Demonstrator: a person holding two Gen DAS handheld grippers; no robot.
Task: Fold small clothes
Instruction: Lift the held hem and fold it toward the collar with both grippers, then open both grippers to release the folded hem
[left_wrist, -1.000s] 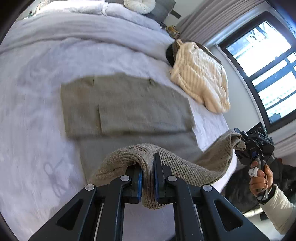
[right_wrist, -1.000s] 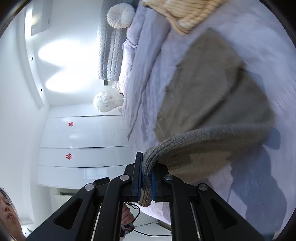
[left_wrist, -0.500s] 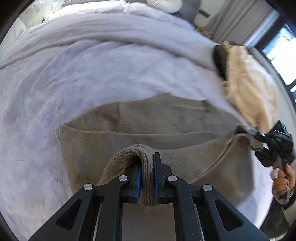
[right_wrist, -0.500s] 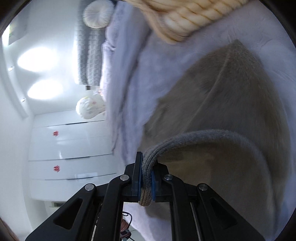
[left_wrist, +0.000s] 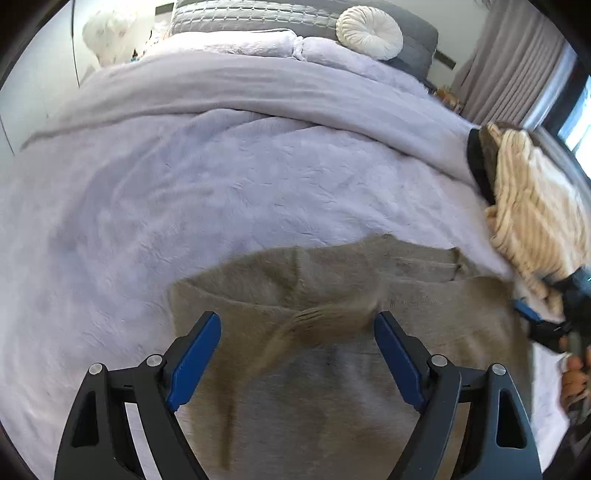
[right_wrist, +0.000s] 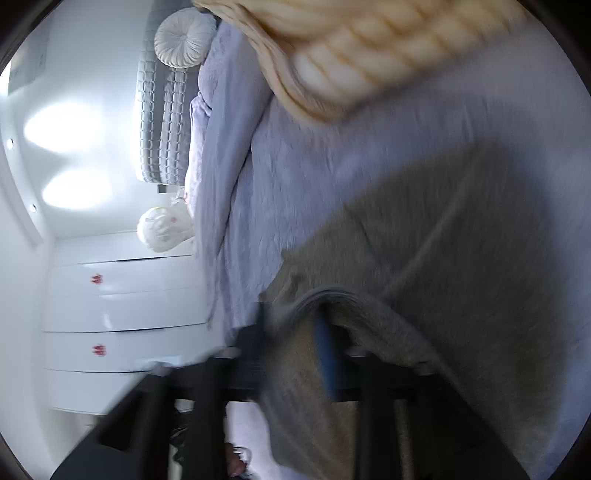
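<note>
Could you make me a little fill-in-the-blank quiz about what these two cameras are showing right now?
1. The left hand-held gripper has its blue fingers spread ____.
2. The grey-brown knitted garment lies on a pale lilac ____.
3. The round white cushion sits at the ____ of the bed.
4. Beside the garment lies a ____ chunky knit.

Missing words: open; blanket; head; cream

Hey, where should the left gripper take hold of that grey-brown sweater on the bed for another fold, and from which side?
Take the sweater by its ribbed hem, the raised ridge just ahead of the open left gripper. Come straight down from the near side, since that bunched edge stands up off the flat layers and gives the fingers something to pinch.
</note>
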